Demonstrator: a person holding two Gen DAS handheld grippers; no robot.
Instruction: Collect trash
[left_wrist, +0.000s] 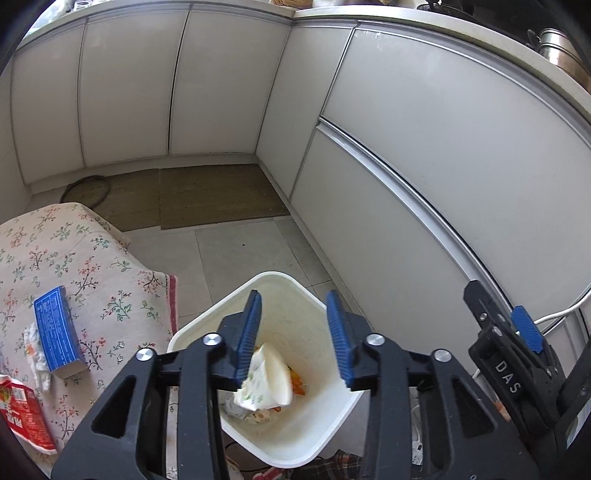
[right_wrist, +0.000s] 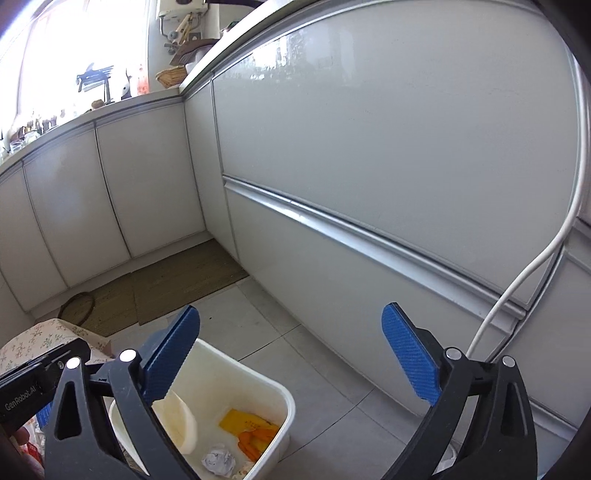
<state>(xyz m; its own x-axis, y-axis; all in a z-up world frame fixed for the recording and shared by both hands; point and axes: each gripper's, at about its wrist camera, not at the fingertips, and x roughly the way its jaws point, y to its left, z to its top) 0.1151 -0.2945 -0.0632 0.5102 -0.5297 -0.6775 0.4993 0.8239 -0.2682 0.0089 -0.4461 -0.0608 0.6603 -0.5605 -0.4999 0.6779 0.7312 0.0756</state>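
Note:
A white square bin (left_wrist: 271, 277) stands on the tiled floor, and my left gripper (left_wrist: 293, 295) hangs open right above it. A white paper cup with a leaf print (left_wrist: 266, 380) lies tilted inside the bin below the left pad, and neither pad presses on it. My right gripper (right_wrist: 291, 310) is open wide over the bin (right_wrist: 286, 402) with nothing between its fingers. In that view the cup (right_wrist: 181, 424) leans at the bin's left wall beside a yellow wrapper (right_wrist: 242, 421), orange scraps (right_wrist: 255, 441) and a crumpled ball (right_wrist: 218, 461). One right finger (left_wrist: 526, 328) shows at the edge of the left wrist view.
A surface under a floral cloth (left_wrist: 92, 266) left of the bin holds a blue box (left_wrist: 57, 328), a red packet (left_wrist: 26, 417) and a crumpled tissue (left_wrist: 37, 354). White cabinets close in behind and to the right. Brown mats (left_wrist: 218, 195) lie in the corner. A white cable (right_wrist: 535, 266) hangs down the cabinet.

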